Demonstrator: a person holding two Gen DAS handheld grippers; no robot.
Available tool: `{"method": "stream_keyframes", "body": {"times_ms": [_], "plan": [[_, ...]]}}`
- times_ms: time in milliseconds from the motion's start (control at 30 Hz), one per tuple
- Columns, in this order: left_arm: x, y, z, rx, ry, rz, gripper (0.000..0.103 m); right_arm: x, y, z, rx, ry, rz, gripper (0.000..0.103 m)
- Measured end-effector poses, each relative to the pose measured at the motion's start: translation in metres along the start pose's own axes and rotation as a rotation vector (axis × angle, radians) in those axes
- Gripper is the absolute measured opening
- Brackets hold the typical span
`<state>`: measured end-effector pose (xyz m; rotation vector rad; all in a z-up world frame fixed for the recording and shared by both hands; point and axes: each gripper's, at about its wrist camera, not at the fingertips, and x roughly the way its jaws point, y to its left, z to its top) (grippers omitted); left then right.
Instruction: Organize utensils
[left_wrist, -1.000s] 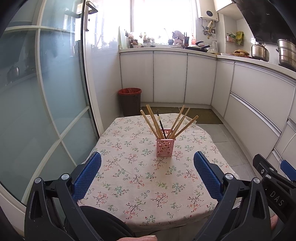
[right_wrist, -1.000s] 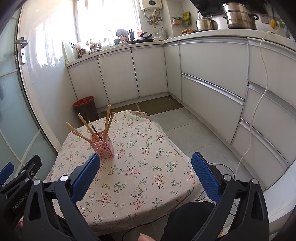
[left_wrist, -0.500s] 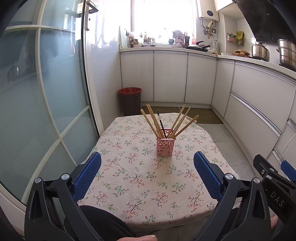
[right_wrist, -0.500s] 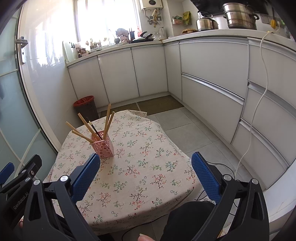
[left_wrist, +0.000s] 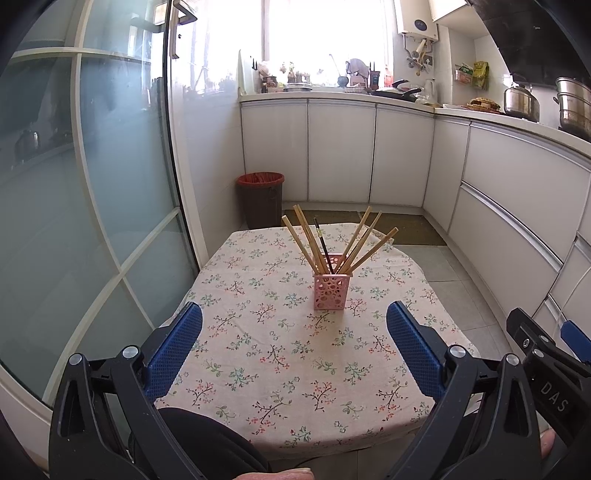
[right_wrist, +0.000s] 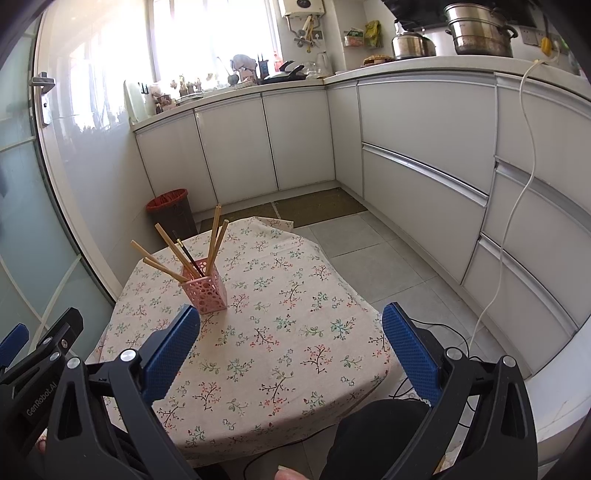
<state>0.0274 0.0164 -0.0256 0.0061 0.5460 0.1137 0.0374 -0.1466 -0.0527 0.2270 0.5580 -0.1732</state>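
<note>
You face a bright window (left_wrist: 325, 33) above white cabinets (left_wrist: 340, 151) that turn along your right. A glass door (left_wrist: 85, 192) stands left, a red-lined bin (left_wrist: 260, 199) sits on the tiled floor (right_wrist: 373, 258), and pots (right_wrist: 476, 29) top the counter.

Chopsticks (left_wrist: 334, 242) splayed in pink holder (left_wrist: 331, 290)

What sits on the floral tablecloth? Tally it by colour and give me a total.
Light wooden chopsticks: 5
Dark slender chopstick: 1
Pink perforated square plastic holder: 1
Total: 7
</note>
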Motion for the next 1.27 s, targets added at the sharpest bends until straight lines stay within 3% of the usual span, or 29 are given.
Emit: {"method": "stream_keyframes", "body": {"times_ms": [667, 767, 900, 967, 1033, 1067, 1267], "plan": [[0.0034, -0.0060, -0.0039, 0.026, -0.001, 0.016, 0.094, 0.0063, -0.0020, -0.0025, 0.001, 0.024, 0.000, 0.096], [0.0022, -0.0061, -0.0042, 0.036, -0.013, 0.011, 0.090, 0.0079, -0.0017, -0.0025, 0.001, 0.029, -0.002, 0.096], [0.0012, -0.0072, -0.0039, 0.045, -0.013, -0.016, 0.075, 0.0083, -0.0007, -0.0034, 0.000, 0.031, 0.001, 0.096], [0.0011, -0.0079, -0.0037, 0.045, -0.013, -0.023, 0.076, 0.0083, -0.0011, -0.0035, -0.002, 0.030, 0.002, 0.096], [0.0011, -0.0060, -0.0021, 0.032, -0.007, -0.027, 0.095, 0.0085, -0.0017, -0.0033, 0.001, 0.028, 0.001, 0.096], [0.0008, -0.0052, -0.0016, 0.028, -0.005, -0.029, 0.097, 0.0086, -0.0016, -0.0034, 0.003, 0.029, 0.001, 0.096], [0.0029, -0.0048, -0.0024, 0.023, 0.010, -0.028, 0.096, 0.0086, -0.0033, -0.0040, 0.006, 0.030, 0.001, 0.096]]}}
